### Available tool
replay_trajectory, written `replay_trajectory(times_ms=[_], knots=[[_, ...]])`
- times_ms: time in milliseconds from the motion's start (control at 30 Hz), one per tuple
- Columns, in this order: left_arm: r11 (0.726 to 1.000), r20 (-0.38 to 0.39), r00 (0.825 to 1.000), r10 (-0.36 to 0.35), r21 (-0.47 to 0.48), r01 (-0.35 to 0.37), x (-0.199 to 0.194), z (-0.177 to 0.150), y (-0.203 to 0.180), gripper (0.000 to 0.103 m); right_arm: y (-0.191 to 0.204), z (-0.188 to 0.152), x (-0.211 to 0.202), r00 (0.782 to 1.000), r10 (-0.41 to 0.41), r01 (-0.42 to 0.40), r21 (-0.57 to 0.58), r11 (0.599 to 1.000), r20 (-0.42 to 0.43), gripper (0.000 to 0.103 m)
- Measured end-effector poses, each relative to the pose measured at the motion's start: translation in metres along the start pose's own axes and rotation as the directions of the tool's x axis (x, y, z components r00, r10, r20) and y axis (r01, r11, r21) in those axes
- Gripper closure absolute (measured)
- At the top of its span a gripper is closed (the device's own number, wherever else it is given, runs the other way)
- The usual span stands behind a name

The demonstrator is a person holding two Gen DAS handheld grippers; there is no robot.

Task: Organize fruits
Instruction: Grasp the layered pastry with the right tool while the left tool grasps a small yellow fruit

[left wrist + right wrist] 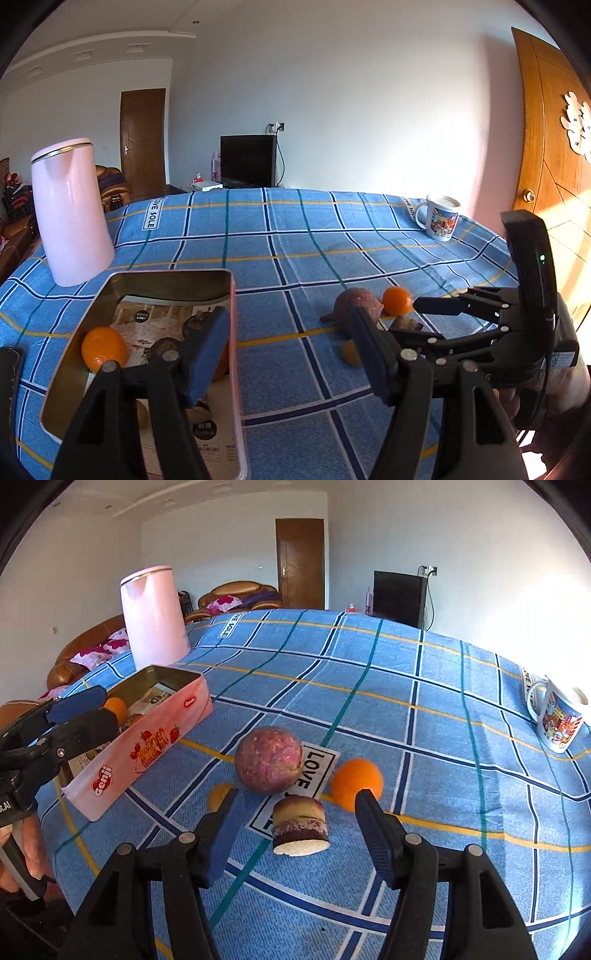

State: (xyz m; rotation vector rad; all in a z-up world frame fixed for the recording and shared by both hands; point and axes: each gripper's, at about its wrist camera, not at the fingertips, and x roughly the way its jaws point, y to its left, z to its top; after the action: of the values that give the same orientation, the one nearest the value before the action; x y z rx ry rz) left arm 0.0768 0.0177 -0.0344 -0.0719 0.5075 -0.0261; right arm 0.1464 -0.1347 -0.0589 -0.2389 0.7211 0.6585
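Note:
A pink rectangular tin lies on the blue checked tablecloth; in the left wrist view its rim frames an orange and dark fruits. My left gripper is open and empty beside the tin; it also shows in the right wrist view. On the cloth lie a purple round fruit, an orange, a small yellow fruit and a cut layered piece. My right gripper is open, its fingers either side of the cut piece; it also shows in the left wrist view.
A tall pink jug stands behind the tin. A printed mug stands near the table's right edge. The table carries the blue checked cloth. A sofa, a TV and doors lie beyond.

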Motion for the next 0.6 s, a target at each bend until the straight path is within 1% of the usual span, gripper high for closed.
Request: replay_trajectory(times_ms=[33, 100, 133, 233, 367, 433, 467, 500, 567, 600], knots=[[1.0, -0.006, 1.0, -0.004, 0.005, 0.004, 0.002, 0.0, -0.002, 0.033, 0.001, 0.0, 0.006, 0.999, 0.007, -0.007, -0.001, 1.0, -0.031, 0.042], [1.0, -0.015, 1.0, -0.014, 0.019, 0.014, 0.005, -0.002, -0.008, 0.033, -0.001, -0.002, 0.017, 0.995, 0.038, -0.036, 0.013, 0.999, -0.09, 0.062], [0.999, -0.021, 1.0, -0.019, 0.028, 0.02, 0.007, -0.002, -0.011, 0.033, -0.002, -0.002, 0.02, 0.993, 0.05, -0.048, 0.021, 0.999, -0.103, 0.068], [0.998, -0.041, 0.998, -0.042, 0.046, 0.044, 0.012, -0.004, -0.02, 0.034, -0.001, -0.008, 0.013, 0.995, 0.069, -0.068, 0.025, 0.997, -0.07, 0.068], [0.995, -0.077, 0.995, -0.07, 0.073, 0.075, 0.022, -0.004, -0.036, 0.034, -0.011, -0.016, -0.001, 1.0, 0.027, -0.026, 0.067, 0.997, -0.008, 0.068], [0.991, -0.099, 0.991, -0.089, 0.088, 0.097, 0.028, -0.003, -0.045, 0.037, -0.018, -0.016, -0.01, 1.0, -0.011, 0.009, 0.082, 0.997, 0.022, 0.068], [0.99, -0.112, 0.989, -0.098, 0.092, 0.108, 0.032, -0.003, -0.049, 0.039, -0.022, -0.016, -0.012, 0.999, -0.019, 0.016, 0.088, 0.996, 0.031, 0.068], [0.989, -0.126, 0.987, -0.099, 0.099, 0.112, 0.035, -0.003, -0.052, 0.045, -0.025, -0.017, -0.014, 0.999, -0.019, 0.016, 0.094, 0.995, 0.034, 0.068], [0.987, -0.161, 0.982, -0.097, 0.115, 0.116, 0.045, -0.004, -0.059, 0.053, -0.031, -0.019, -0.015, 0.999, -0.019, 0.014, 0.111, 0.994, 0.037, 0.068], [0.986, -0.179, 0.978, -0.103, 0.112, 0.124, 0.05, -0.004, -0.06, 0.053, -0.034, -0.02, -0.016, 0.999, -0.017, 0.012, 0.117, 0.993, 0.04, 0.068]])
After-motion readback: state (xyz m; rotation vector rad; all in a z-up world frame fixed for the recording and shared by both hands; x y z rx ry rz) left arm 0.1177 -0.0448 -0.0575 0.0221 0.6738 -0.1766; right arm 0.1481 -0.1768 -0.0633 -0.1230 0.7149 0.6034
